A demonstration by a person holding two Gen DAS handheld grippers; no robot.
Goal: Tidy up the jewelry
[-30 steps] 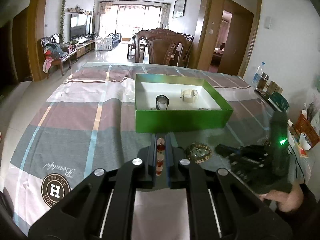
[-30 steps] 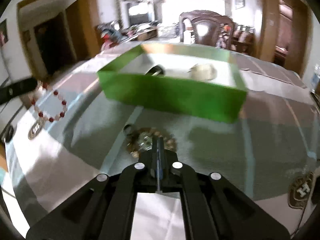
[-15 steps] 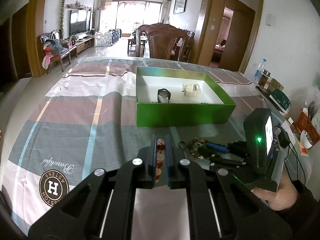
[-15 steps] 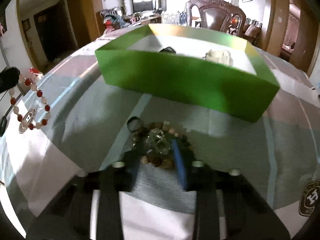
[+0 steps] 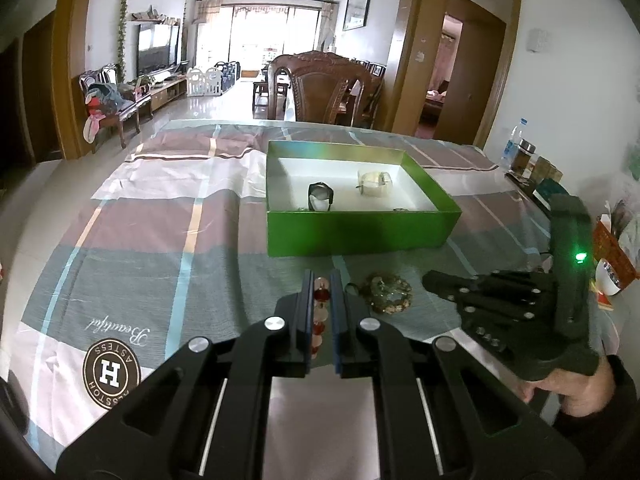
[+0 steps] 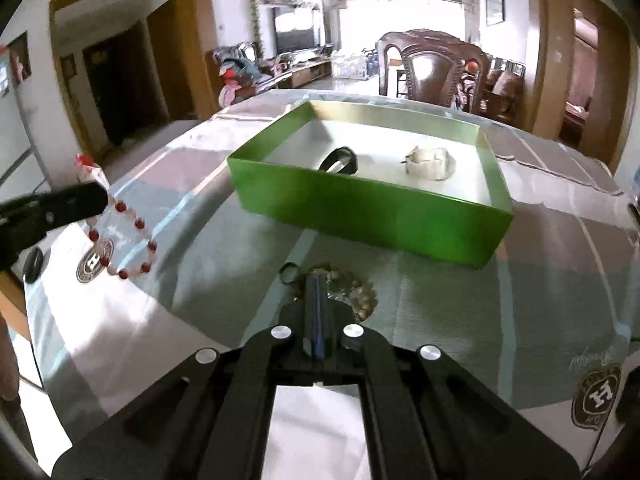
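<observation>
Right fingers (image 6: 318, 300) now together, empty.

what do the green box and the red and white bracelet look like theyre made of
Green box: probably cardboard with a glossy green outside, given its thin straight walls, soft sheen and matte white inside.
Red and white bracelet: round beads, glass or stone by their gloss, though plastic is possible; the stringing is too fine to tell.

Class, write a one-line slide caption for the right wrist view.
Right gripper shut above a brown bead bracelet, green box with two watches ahead.
</observation>
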